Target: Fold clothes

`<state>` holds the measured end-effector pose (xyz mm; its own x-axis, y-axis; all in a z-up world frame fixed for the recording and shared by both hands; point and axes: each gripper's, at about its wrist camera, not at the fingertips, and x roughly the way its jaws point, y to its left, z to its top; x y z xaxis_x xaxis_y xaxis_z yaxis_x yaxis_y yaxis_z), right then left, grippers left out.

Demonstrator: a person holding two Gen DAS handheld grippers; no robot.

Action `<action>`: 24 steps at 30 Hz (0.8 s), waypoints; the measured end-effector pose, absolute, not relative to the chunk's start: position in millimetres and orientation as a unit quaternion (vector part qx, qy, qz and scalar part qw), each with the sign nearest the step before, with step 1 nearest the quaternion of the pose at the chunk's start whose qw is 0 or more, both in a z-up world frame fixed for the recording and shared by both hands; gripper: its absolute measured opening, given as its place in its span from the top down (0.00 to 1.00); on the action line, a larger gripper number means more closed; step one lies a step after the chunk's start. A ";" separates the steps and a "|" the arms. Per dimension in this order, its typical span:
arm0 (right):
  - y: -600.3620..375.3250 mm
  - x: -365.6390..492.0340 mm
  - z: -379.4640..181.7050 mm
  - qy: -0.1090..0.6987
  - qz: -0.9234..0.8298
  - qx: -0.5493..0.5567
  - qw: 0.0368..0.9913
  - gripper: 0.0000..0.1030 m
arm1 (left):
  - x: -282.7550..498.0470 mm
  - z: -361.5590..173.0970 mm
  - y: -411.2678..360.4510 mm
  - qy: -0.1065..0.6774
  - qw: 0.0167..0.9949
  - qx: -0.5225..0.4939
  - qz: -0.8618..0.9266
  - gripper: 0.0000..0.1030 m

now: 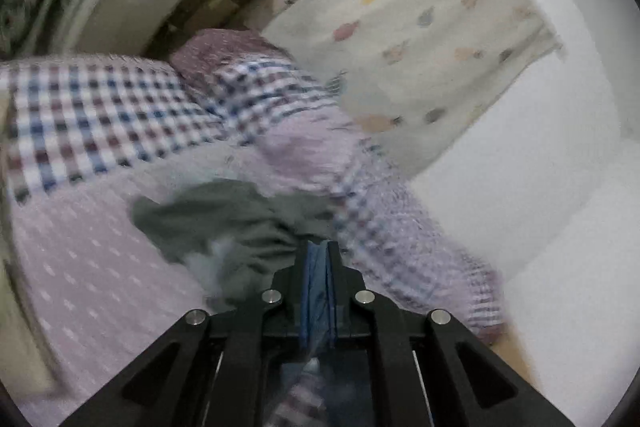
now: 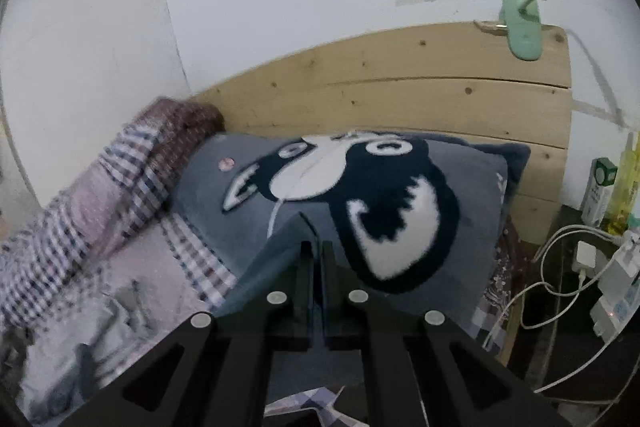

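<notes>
Two grippers show, one per camera, and both have their jaws pressed nearly together on cloth; in the left wrist view we see the left gripper [image 1: 319,247] pinching a blue fold of fabric [image 1: 316,291] that runs back between its fingers toward the lens; just ahead of its tips lies a dark grey-green garment [image 1: 224,223], crumpled on the pink dotted sheet [image 1: 80,267], though blur keeps us from telling whether the pinched blue cloth belongs to it. In the right wrist view we see the right gripper [image 2: 316,247] clamped on a slate-blue edge of cloth [image 2: 272,267] that rises to a peak at its tips; the left camera shows nothing of this.

Beyond the left gripper a checked quilt [image 1: 100,115] is heaped across the bed, and behind it a pale curtain with coloured spots [image 1: 420,27] hangs by the white wall; only this view shows them. Only the right view shows the grey pillow with a cartoon animal [image 2: 360,195], the wooden headboard [image 2: 400,87] behind it, a green clip lamp [image 2: 520,23] on the headboard's top edge, and white chargers and cables [image 2: 580,267] off to the side; a light grey garment [image 2: 100,327] lies rumpled on the sheet at the lower left of that view.
</notes>
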<state>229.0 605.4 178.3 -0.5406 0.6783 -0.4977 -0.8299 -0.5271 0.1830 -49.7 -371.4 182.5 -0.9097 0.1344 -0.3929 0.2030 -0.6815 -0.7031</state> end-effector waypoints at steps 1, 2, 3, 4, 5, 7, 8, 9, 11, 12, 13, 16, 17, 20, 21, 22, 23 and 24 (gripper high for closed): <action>607.3 222.5 173.3 0.199 0.850 -0.196 0.446 0.99 | -58.6 173.4 -372.0 0.393 0.028 0.235 -0.889 0.94; 606.7 214.3 167.3 0.187 0.845 -0.212 0.454 0.98 | -67.9 163.1 -371.3 0.384 0.036 0.262 -0.884 0.93; 605.3 205.4 160.9 0.175 0.838 -0.230 0.463 0.98 | -76.6 150.4 -366.7 0.371 0.044 0.296 -0.879 0.91; 602.2 200.5 156.1 0.167 0.834 -0.241 0.467 0.95 | -78.6 143.0 -362.8 0.362 0.048 0.310 -0.878 0.91; 598.6 197.0 151.7 0.162 0.832 -0.249 0.469 0.95 | -78.9 136.4 -358.4 0.355 0.049 0.320 -0.877 0.89; 585.9 192.8 144.0 0.143 0.829 -0.259 0.474 0.88 | -67.4 128.2 -346.4 0.355 0.032 0.313 -0.880 0.58; 577.2 192.5 140.1 0.135 0.831 -0.260 0.474 0.74 | -60.1 126.3 -342.5 0.362 0.022 0.301 -0.882 0.30; 568.6 195.3 137.0 0.133 0.835 -0.257 0.468 0.66 | -51.6 125.1 -339.0 0.368 0.013 0.287 -0.884 0.16; 549.1 202.1 130.1 0.146 0.848 -0.247 0.447 0.57 | -36.0 123.4 -331.0 0.367 0.008 0.269 -0.890 0.16; 539.6 206.3 126.4 0.157 0.853 -0.240 0.436 0.56 | -27.3 123.0 -325.2 0.360 0.001 0.270 -0.893 0.16; 529.2 209.3 122.1 0.171 0.859 -0.233 0.422 0.55 | -18.8 120.2 -320.1 0.355 -0.009 0.272 -0.894 0.16; 483.4 204.4 97.0 0.221 0.887 -0.234 0.331 0.50 | 11.6 108.5 -296.4 0.348 -0.038 0.283 -0.893 0.16; 466.7 200.6 86.8 0.238 0.894 -0.238 0.296 0.50 | 22.2 102.5 -286.5 0.351 -0.048 0.289 -0.890 0.16; 417.4 186.8 59.4 0.265 0.908 -0.250 0.205 0.50 | 39.2 82.5 -255.9 0.349 -0.069 0.320 -0.878 0.16; 398.0 179.1 51.4 0.257 0.915 -0.260 0.172 0.50 | 43.8 76.3 -245.3 0.346 -0.075 0.331 -0.874 0.16; 377.5 170.5 43.4 0.245 0.920 -0.272 0.138 0.50 | 48.4 70.1 -234.7 0.343 -0.081 0.343 -0.870 0.16; 359.9 162.5 37.8 0.231 0.924 -0.286 0.106 0.50 | 52.3 64.9 -223.3 0.336 -0.089 0.355 -0.868 0.16; 343.2 156.2 34.2 0.213 0.928 -0.296 0.078 0.50 | 53.9 62.9 -209.2 0.312 -0.099 0.370 -0.870 0.16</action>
